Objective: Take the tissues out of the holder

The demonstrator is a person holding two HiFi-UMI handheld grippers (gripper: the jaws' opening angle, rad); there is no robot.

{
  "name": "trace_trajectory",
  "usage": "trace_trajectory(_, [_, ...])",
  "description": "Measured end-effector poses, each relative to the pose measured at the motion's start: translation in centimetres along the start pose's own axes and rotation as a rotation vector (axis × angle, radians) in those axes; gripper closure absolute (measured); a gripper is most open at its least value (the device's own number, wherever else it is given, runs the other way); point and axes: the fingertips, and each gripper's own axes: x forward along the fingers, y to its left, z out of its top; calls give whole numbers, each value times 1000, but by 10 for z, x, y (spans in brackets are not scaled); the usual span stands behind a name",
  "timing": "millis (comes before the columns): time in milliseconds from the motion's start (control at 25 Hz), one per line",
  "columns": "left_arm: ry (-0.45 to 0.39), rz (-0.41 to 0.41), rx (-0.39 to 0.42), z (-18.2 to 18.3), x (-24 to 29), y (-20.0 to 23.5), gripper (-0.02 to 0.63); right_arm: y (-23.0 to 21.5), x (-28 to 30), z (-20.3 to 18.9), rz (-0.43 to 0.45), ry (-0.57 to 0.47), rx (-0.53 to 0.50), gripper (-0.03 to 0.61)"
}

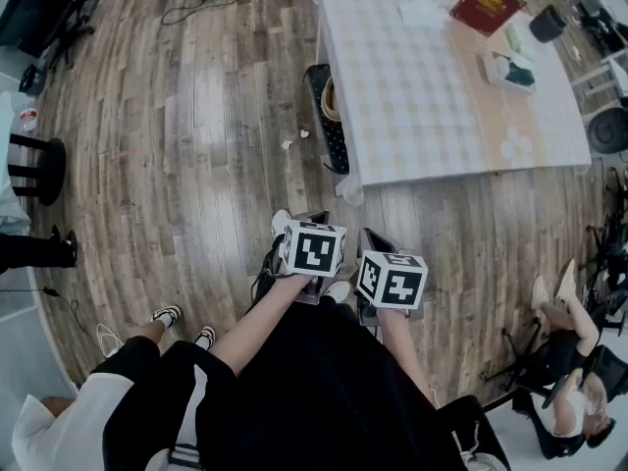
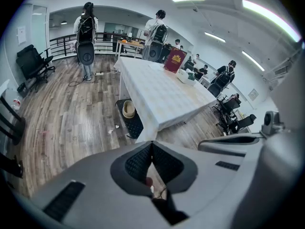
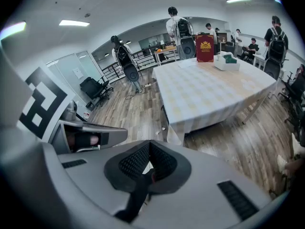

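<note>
The white tissue holder (image 1: pixel 507 71) with dark green tissues in it stands on the far right part of the table (image 1: pixel 422 96), next to a red box (image 1: pixel 488 2). It also shows small in the left gripper view, tissue holder (image 2: pixel 186 76), and in the right gripper view, tissue holder (image 3: pixel 226 61). Both grippers are held close to the body over the wooden floor, well short of the table. My left gripper (image 1: pixel 316 218) (image 2: pixel 151 147) is shut with nothing in it. Beside it, my right gripper (image 1: pixel 376 235) (image 3: pixel 149 144) is shut and empty too.
A black crate (image 1: pixel 329 116) with a tan object sits on the floor at the table's near-left corner. Paper scraps (image 1: pixel 294 138) lie on the floor. A person (image 1: pixel 128 400) is close at my left. Office chairs (image 1: pixel 549 361) stand at the right; people stand beyond the table.
</note>
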Motion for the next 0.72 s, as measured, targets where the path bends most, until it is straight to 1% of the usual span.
trace_trajectory(120, [-15, 8, -14, -35, -7, -51, 613, -32, -31, -35, 17, 32, -26, 566])
trace_trajectory(240, [18, -9, -7, -58, -7, -88, 612, -55, -50, -56, 15, 46, -5, 566])
trace_trajectory(360, [70, -42, 59, -66, -7, -113, 612, -67, -69, -67, -12, 30, 73, 566])
trace_trajectory(440, [82, -56, 84, -64, -5, -133, 613, -81, -83, -70, -36, 19, 100, 566])
trace_trajectory(520, [77, -63, 93, -69, -5, -150, 612, -93, -95, -79, -45, 11, 112, 566])
trace_trajectory(600, [67, -79, 105, -82, -7, -163, 612, -101, -107, -93, -61, 2, 117, 566])
trace_trajectory(720, [54, -99, 111, -94, -9, -171, 612, -101, -118, -103, -82, -10, 105, 566])
